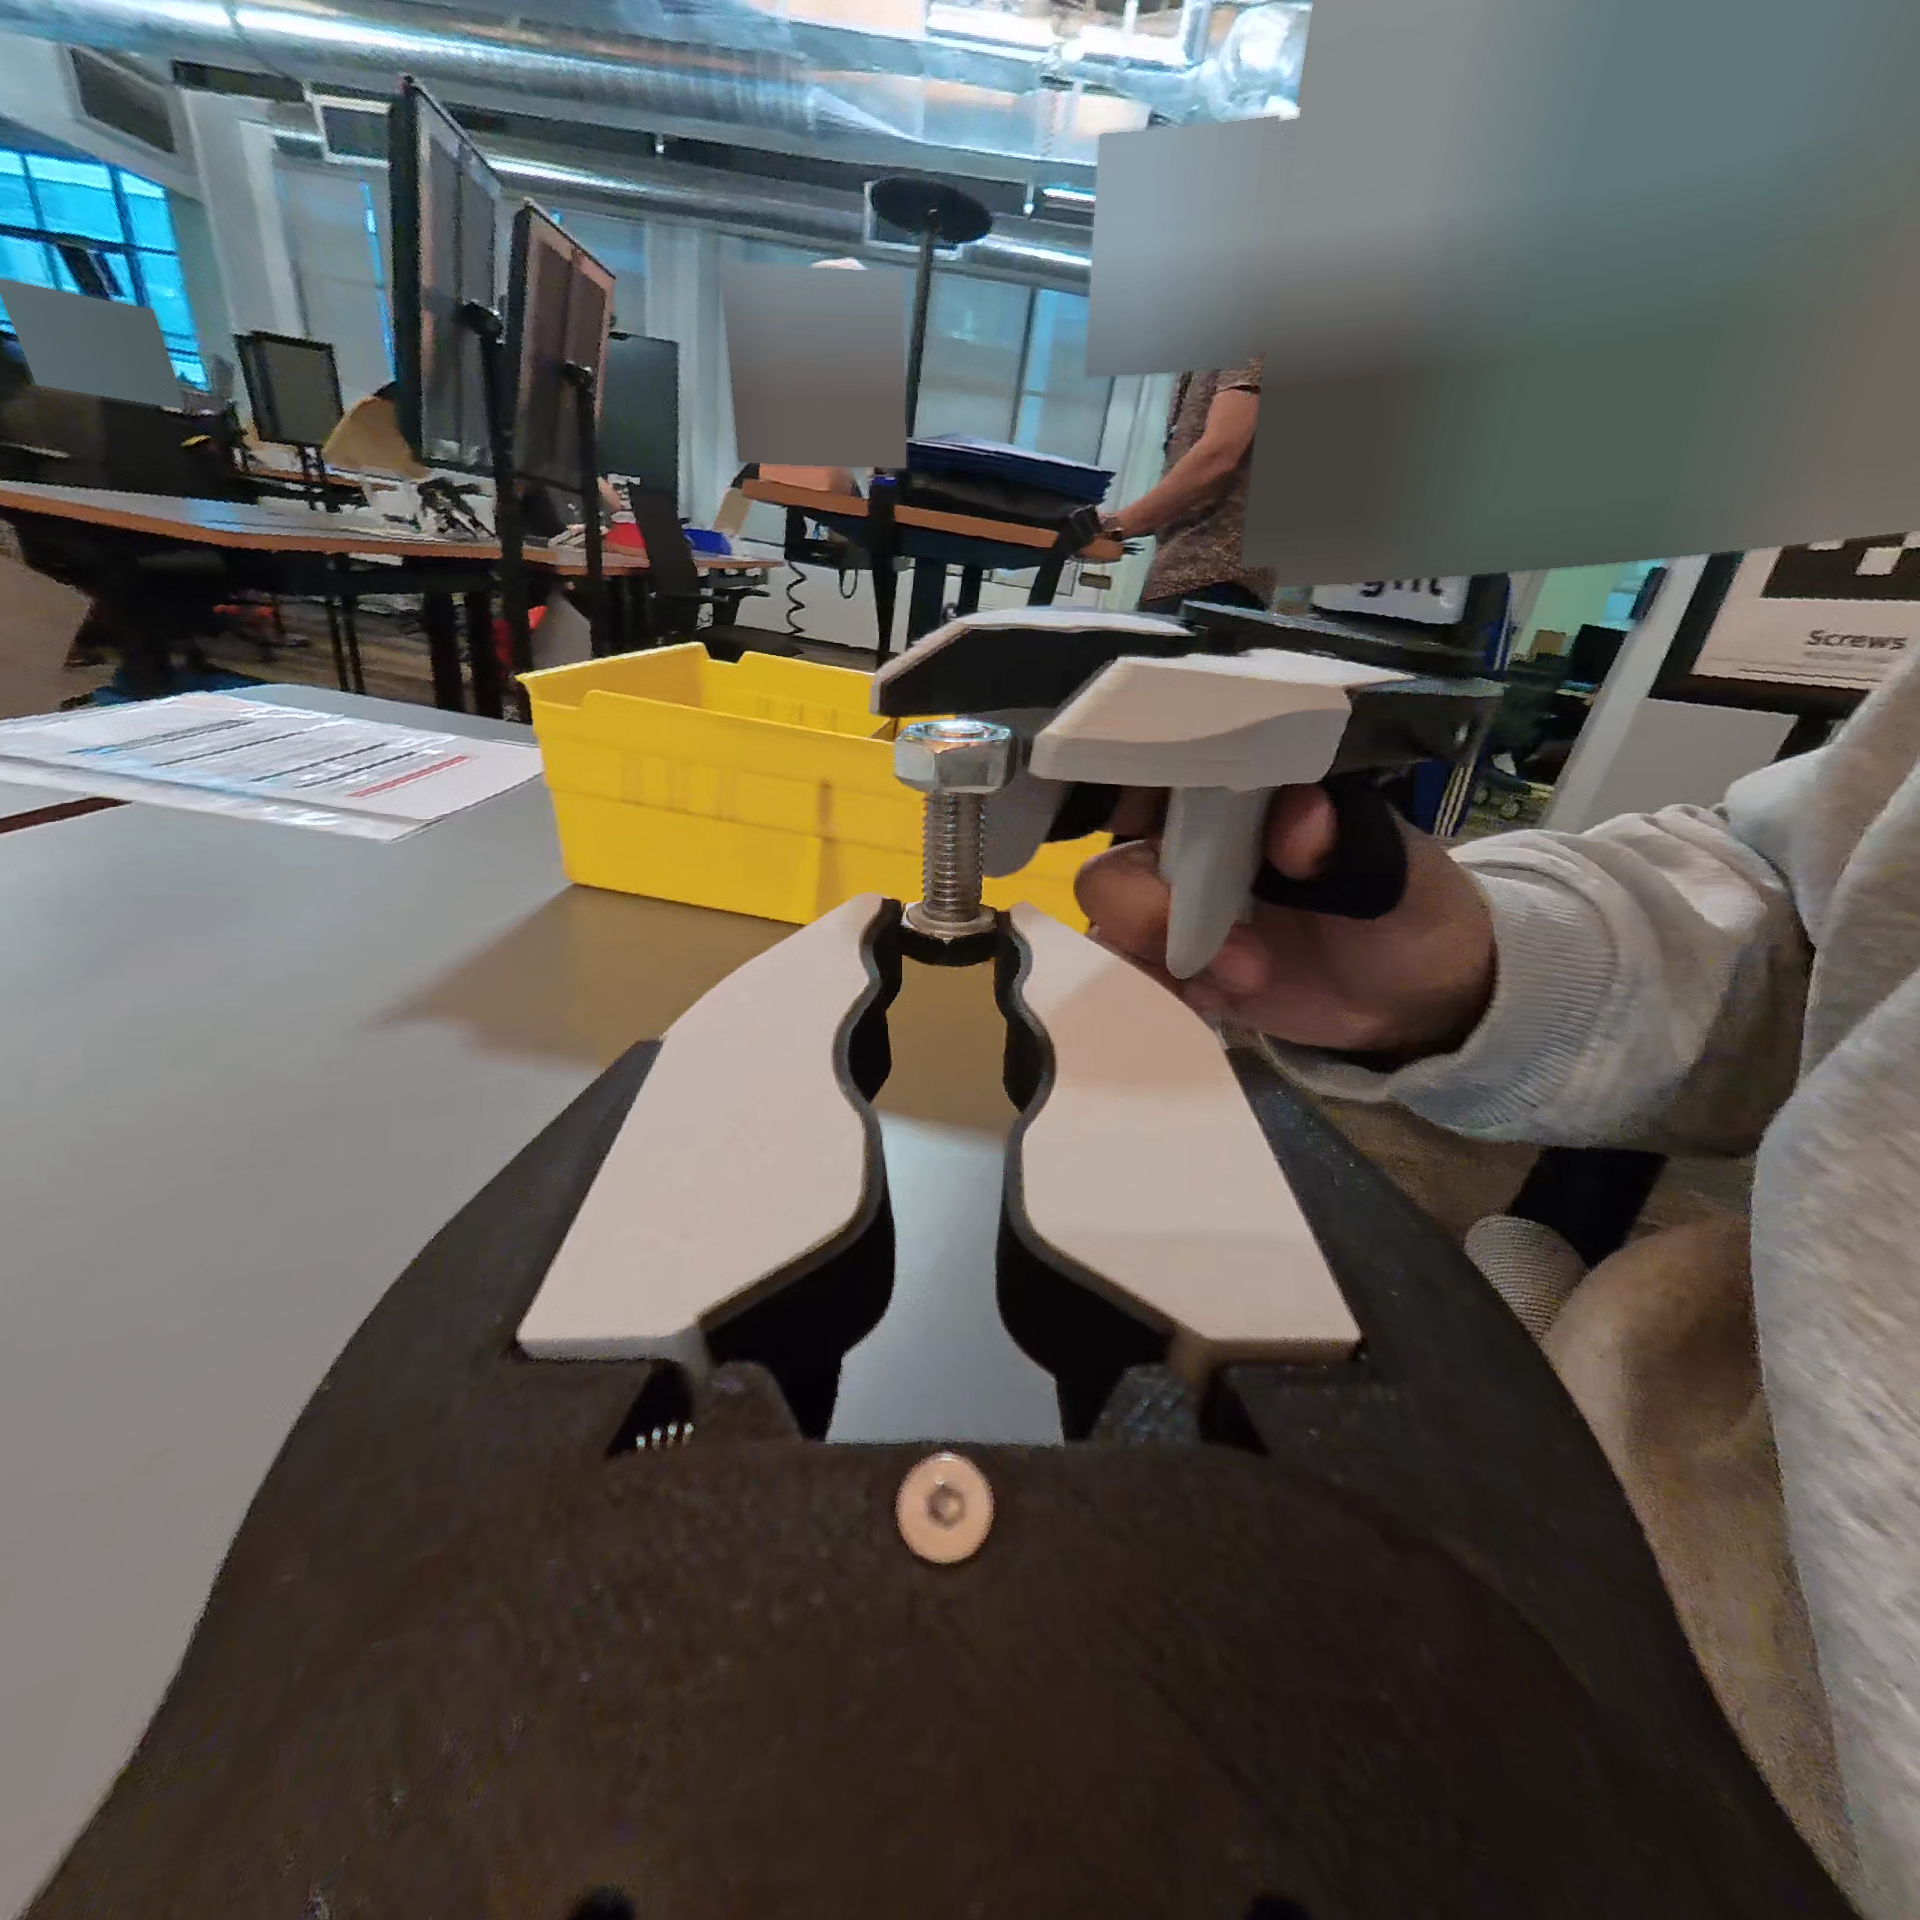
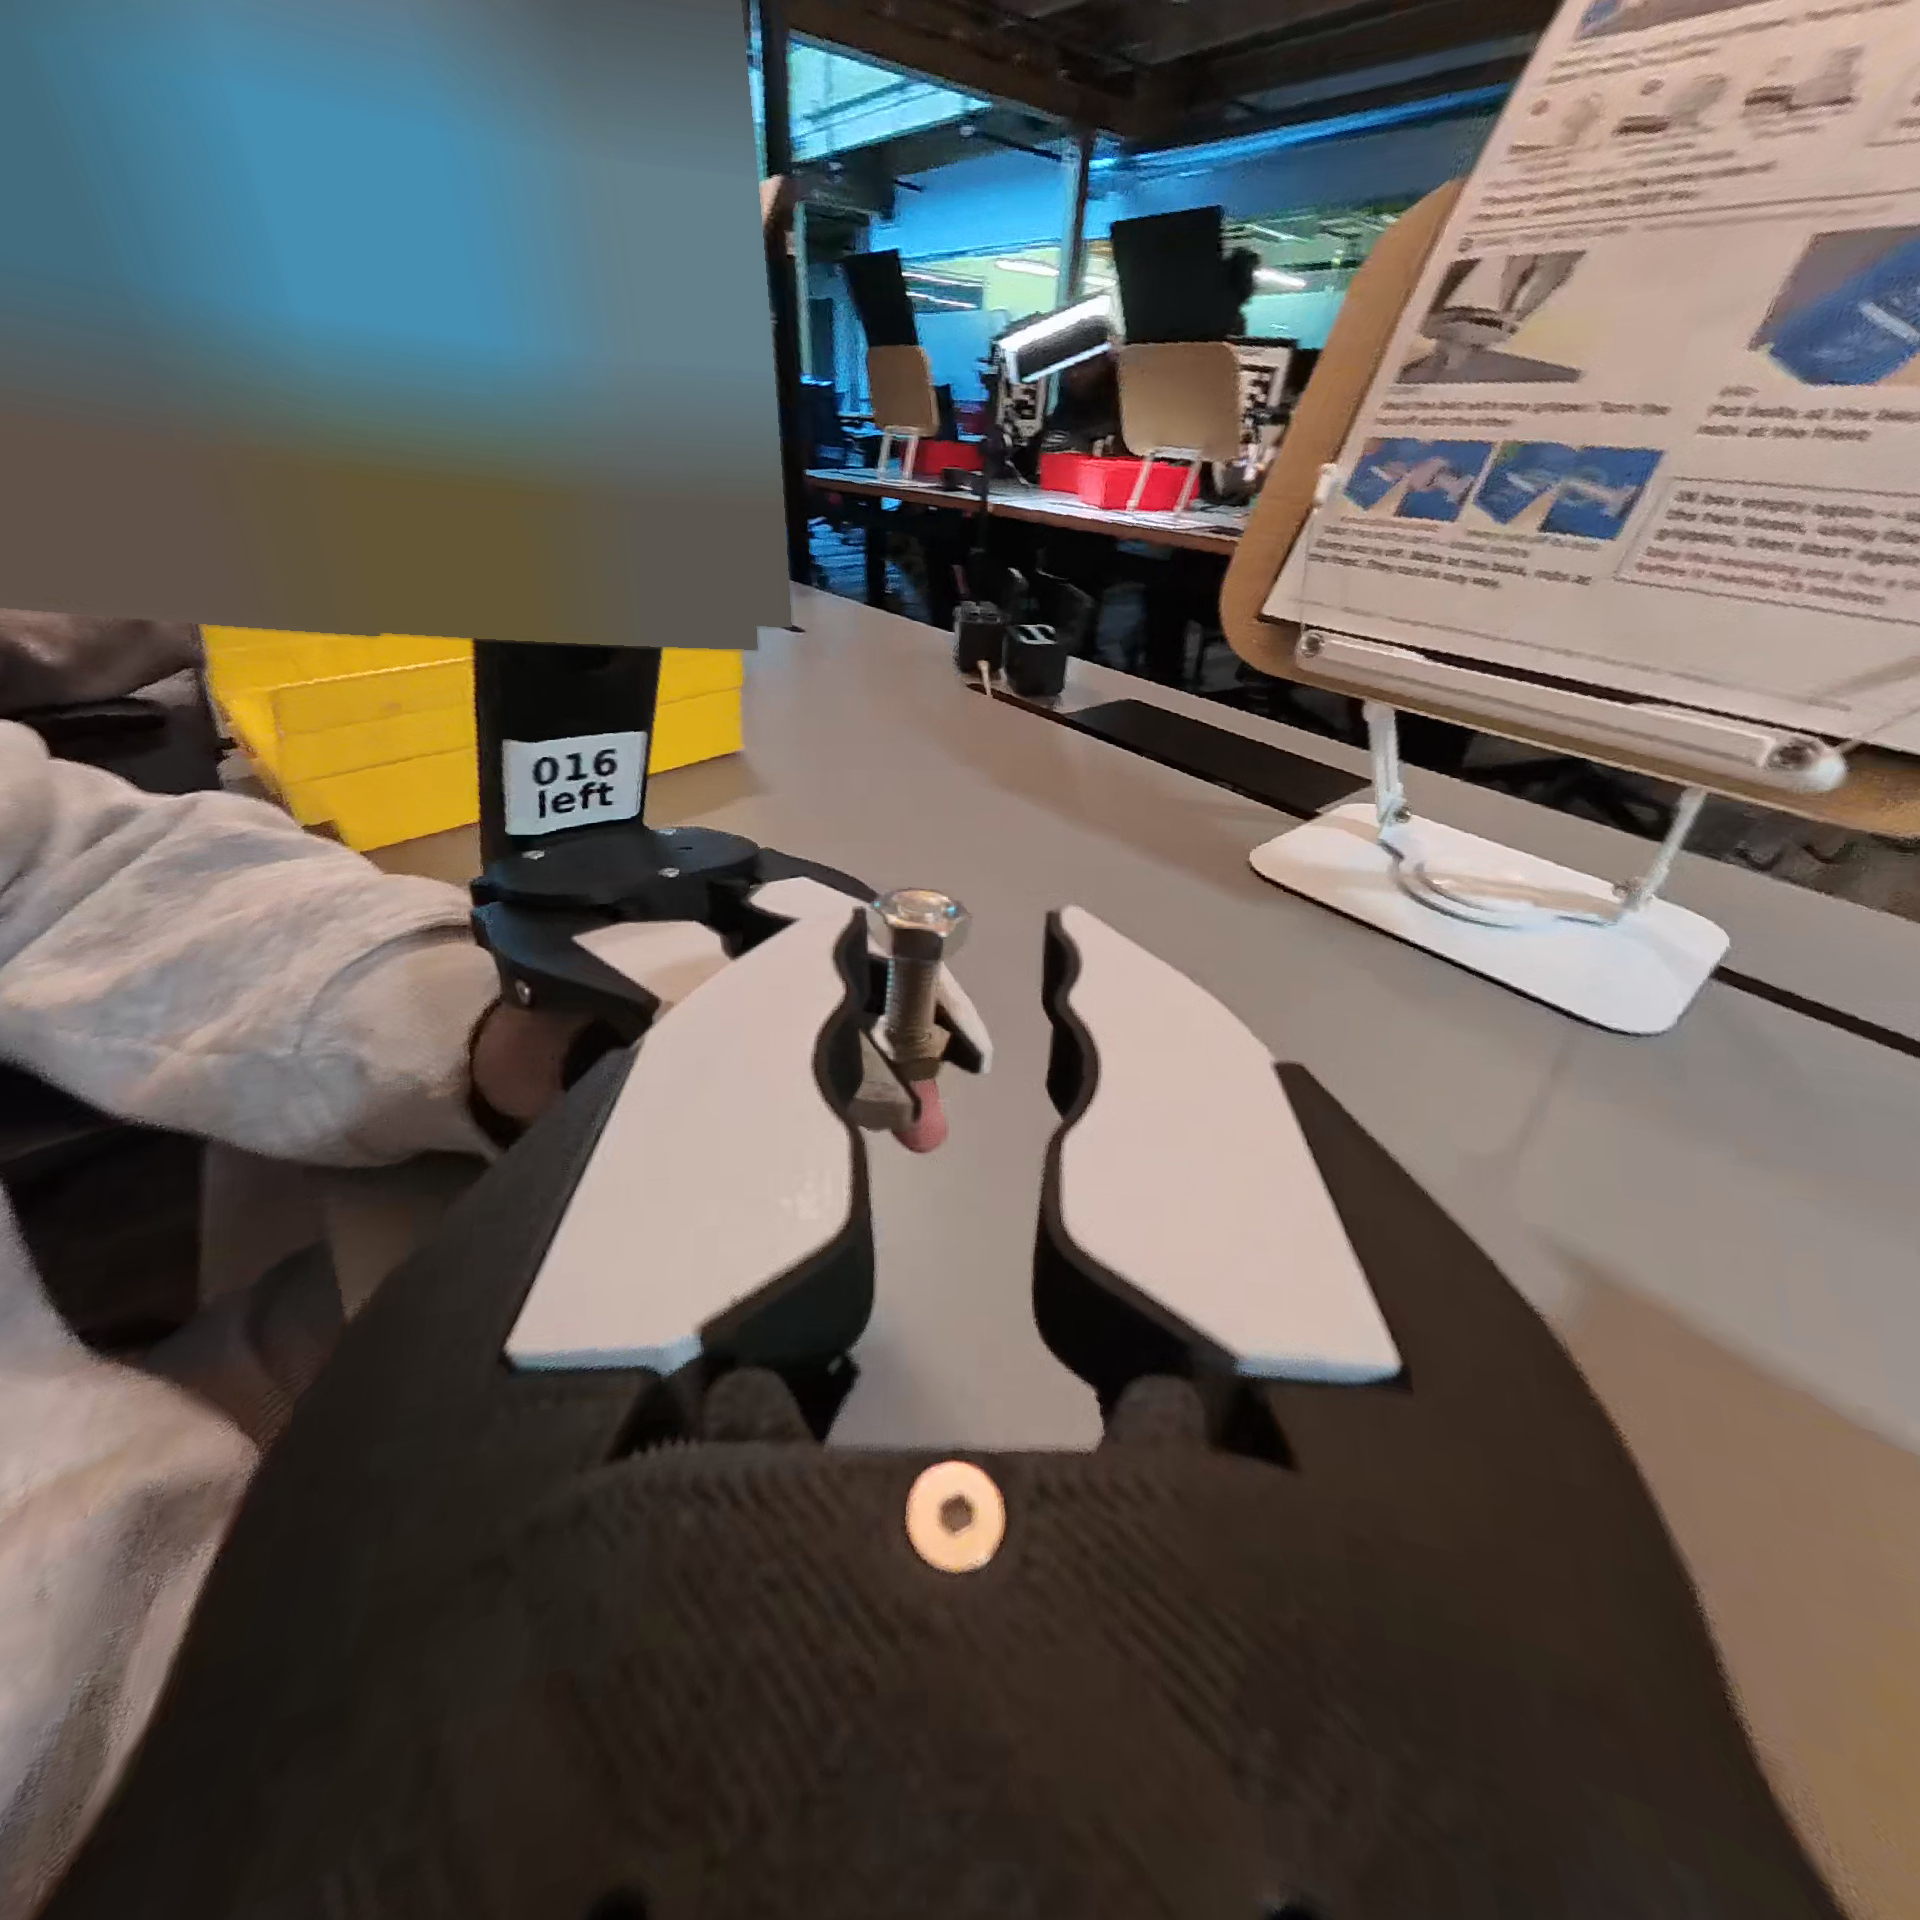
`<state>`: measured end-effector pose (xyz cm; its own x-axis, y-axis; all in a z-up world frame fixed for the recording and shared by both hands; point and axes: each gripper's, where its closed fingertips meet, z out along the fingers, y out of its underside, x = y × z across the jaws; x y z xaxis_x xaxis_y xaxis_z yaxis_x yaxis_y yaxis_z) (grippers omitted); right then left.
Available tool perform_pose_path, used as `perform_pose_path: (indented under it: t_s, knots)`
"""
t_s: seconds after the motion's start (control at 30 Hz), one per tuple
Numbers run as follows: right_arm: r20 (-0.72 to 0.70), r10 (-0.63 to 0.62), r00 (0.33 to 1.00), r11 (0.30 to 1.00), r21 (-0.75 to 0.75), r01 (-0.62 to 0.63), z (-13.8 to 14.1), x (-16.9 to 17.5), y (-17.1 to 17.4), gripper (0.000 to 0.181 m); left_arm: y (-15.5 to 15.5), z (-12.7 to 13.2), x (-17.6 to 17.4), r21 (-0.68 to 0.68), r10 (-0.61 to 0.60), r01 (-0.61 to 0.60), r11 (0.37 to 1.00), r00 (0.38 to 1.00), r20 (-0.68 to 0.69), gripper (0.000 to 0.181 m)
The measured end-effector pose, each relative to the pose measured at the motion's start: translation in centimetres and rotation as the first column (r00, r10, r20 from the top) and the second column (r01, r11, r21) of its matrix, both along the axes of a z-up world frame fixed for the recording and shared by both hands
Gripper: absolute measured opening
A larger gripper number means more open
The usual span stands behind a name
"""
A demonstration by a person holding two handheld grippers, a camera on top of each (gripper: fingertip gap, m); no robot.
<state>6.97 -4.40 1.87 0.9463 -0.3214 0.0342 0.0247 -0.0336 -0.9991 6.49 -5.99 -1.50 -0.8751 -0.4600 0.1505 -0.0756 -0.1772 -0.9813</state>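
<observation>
Slipping of the bolt (image 1: pixel 954 831) is judged the main risk. It is gripped only at its lower end, about the nut (image 1: pixel 943 918), by the very tips of the left claw (image 1: pixel 945 935), which is clenched on it. A sideways push on the head could tilt the bolt or twist it out of these tips, and it could then be dropped on the desk (image 1: pixel 260 1039).

The bolt is held upright above the desk, head on top, in front of the yellow bin (image 1: pixel 707 769). The right claw (image 2: pixel 951 935) is released, with its fingers spread. The head is seen between them, close against one finger and well apart from the other. Whether that finger touches the head cannot be told. A small pink thing under the nut cannot be identified.
</observation>
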Motion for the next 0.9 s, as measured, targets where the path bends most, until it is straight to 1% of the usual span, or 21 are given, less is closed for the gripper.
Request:
perform_pose_path:
  t_s: [0.17, 0.2, 0.27, 0.43, 0.53, 0.67, 0.73, 0.9]
  knots:
    - [-0.048, -0.006, 0.999, 1.000, -0.024, 0.005, -0.8, -0.5, 1.0, 0.033, -0.1, -0.2, 0.0, 0.031, 0.025, -0.026, 0.999, 1.000, 0.017, 0.017]
    - [-0.059, -0.017, 0.998, 0.999, -0.029, 0.015, -1.0, -0.3, 1.0, 0.032, -0.1, -0.2, -0.1, 0.035, 0.024, -0.025, 0.999, 0.999, 0.023, 0.017]
    - [-0.068, -0.018, 0.998, 1.000, -0.025, 0.016, -1.1, -0.3, 0.9, 0.021, -0.2, -0.2, -0.2, 0.042, 0.023, -0.024, 0.999, 0.999, 0.031, 0.017]
    - [-0.078, -0.009, 0.997, 0.999, -0.039, 0.006, -1.3, 0.1, 0.7, 0.020, -0.1, -0.4, 0.0, 0.032, 0.016, -0.017, 0.999, 1.000, 0.006, 0.017]
    - [-0.073, 0.053, 0.996, 0.998, -0.019, -0.055, -1.1, -0.4, 0.7, 0.020, -0.2, -0.3, -0.3, 0.027, -0.007, 0.006, 1.000, 1.000, 0.013, 0.017]
    - [-0.087, 0.200, 0.976, 0.980, 0.018, -0.199, -0.6, -1.6, 0.8, 0.020, -0.7, 0.2, -1.4, -0.027, -0.106, 0.106, 0.994, 0.994, 0.004, 0.017]
    - [-0.103, 0.232, 0.967, 0.973, 0.016, -0.232, -0.6, -1.8, 0.6, 0.020, -0.8, 0.1, -1.5, -0.025, -0.122, 0.122, 0.992, 0.993, 0.007, 0.017]
    - [-0.071, 0.315, 0.946, 0.949, 0.010, -0.315, -0.5, -3.0, 0.7, 0.020, -1.2, 0.3, -2.6, -0.047, -0.209, 0.210, 0.977, 0.978, 0.010, 0.017]
